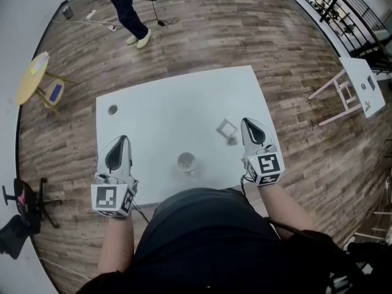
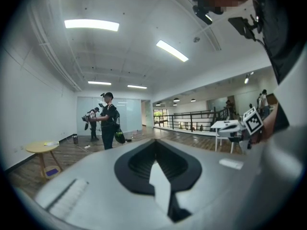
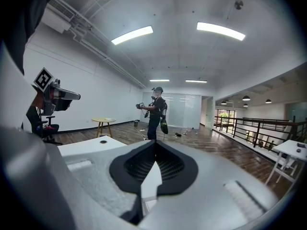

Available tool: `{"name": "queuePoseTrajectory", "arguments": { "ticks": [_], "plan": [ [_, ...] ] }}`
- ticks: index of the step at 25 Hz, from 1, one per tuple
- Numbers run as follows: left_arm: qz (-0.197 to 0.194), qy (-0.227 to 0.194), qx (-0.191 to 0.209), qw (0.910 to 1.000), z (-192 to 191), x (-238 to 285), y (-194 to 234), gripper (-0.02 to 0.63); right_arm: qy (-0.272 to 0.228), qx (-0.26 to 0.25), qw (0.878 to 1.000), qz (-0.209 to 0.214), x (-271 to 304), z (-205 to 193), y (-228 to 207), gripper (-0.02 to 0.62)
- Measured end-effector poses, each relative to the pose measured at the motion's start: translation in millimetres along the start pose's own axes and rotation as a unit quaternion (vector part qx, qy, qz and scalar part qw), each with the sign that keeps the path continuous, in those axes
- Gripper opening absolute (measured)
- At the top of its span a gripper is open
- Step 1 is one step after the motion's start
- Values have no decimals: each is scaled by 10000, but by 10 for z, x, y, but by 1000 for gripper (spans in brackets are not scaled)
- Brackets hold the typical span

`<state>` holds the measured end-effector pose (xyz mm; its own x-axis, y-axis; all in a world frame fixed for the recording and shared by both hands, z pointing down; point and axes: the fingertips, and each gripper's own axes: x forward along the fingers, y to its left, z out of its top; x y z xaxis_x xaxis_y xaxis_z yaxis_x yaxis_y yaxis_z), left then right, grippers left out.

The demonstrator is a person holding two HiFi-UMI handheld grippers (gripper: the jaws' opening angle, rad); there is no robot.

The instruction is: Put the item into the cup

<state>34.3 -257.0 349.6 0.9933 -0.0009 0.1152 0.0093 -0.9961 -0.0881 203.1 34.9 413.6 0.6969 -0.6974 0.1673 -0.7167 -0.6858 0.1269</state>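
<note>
The cup (image 1: 186, 162) stands near the middle of the worktop's (image 1: 165, 103) near edge, with bare surface all round it. The item (image 1: 226, 128), small and squarish, lies toward the right edge, just beside the right tool (image 1: 245, 122). The left tool (image 1: 124, 138) is over the near-left corner. Both tools have their jaws pressed together, empty.

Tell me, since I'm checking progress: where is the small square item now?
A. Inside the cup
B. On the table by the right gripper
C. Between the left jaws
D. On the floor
B: the item lies on the table beside the tip of the right gripper, apart from the cup.
</note>
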Motion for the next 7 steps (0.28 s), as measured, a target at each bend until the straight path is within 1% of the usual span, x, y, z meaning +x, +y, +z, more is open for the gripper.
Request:
{"name": "queuePoseTrajectory", "arguments": {
  "ticks": [3, 7],
  "plan": [
    [88, -161, 54, 9998, 75, -38, 30, -1, -8, 23, 10000, -20, -2, 2, -8, 2],
    [78, -166, 67, 9998, 90, -29, 23, -1, -16, 30, 10000, -40, -10, -6, -23, 2]
  ]
}}
